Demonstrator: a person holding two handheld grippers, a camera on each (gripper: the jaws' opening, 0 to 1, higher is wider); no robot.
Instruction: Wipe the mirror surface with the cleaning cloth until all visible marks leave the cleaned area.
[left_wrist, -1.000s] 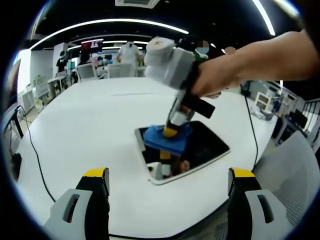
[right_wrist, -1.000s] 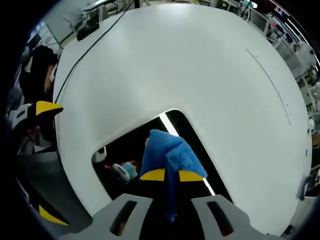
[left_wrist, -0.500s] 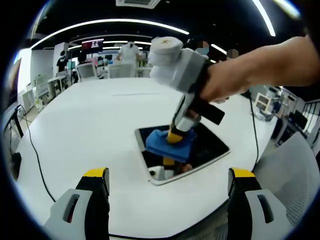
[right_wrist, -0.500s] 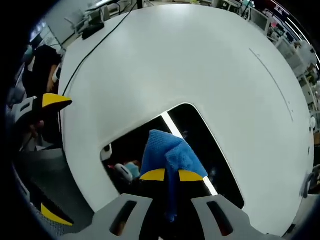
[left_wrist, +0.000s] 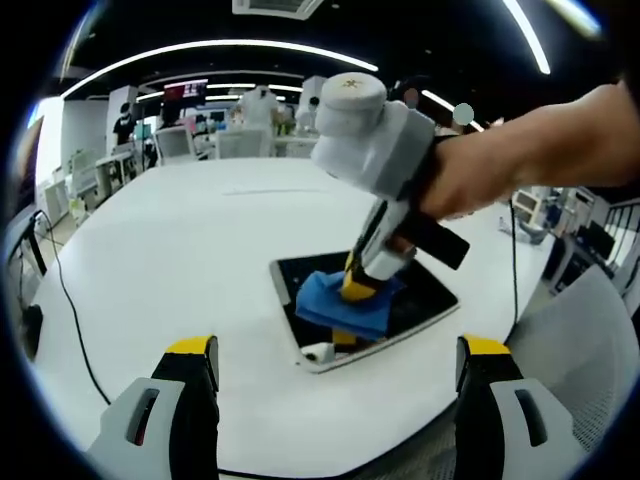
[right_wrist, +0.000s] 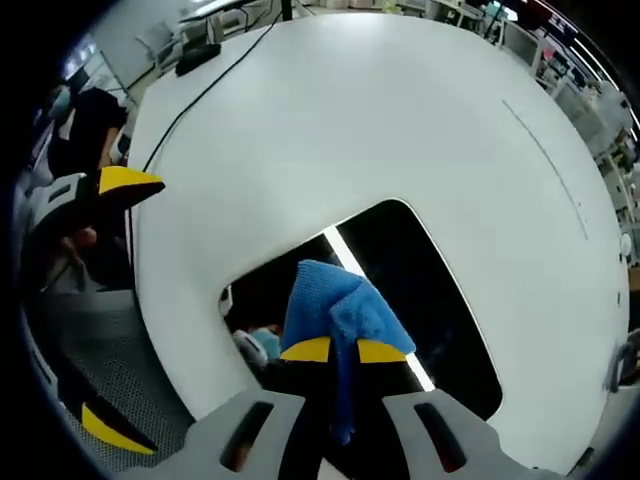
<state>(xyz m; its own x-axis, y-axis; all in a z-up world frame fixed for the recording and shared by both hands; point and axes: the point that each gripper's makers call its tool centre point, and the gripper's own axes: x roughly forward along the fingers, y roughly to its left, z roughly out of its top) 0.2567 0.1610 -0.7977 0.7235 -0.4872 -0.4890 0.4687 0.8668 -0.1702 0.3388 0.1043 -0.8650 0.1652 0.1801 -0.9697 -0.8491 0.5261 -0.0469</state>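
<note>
Left gripper view: the left tool (left_wrist: 335, 375) rises from the bottom edge, its two yellow-tipped jaws spread wide with nothing between them, hanging above the near edge of a white round worktop (left_wrist: 160, 260). Near the middle of the worktop lies a flat dark mirror (left_wrist: 430, 295) with a pale rim and rounded corners. A hand (left_wrist: 470, 185) reaches in from the right, holding the right tool (left_wrist: 358, 285), which points down at the mirror. Its yellow tips are closed on a blue cloth (left_wrist: 345, 308), and the cloth is pressed against the glass over the mirror's near left part. A black cable (left_wrist: 65, 300) trails over the left side of the worktop. Behind, an office with desks, chairs and long ceiling lights.

Right gripper view: the right tool (right_wrist: 333, 350) looks down along its own jaws, which are pinched together on the cloth (right_wrist: 340, 305). The cloth bunches up past the yellow tips and a strip of it hangs down between the grey jaws. Under it lies the mirror (right_wrist: 440, 300), its glass reflecting a bright strip of ceiling light. The worktop (right_wrist: 360, 110) spreads around the mirror, with a cable (right_wrist: 190, 105) running off at upper left. At the left edge, the left tool (right_wrist: 90, 310) shows two yellow tips set far apart.
</note>
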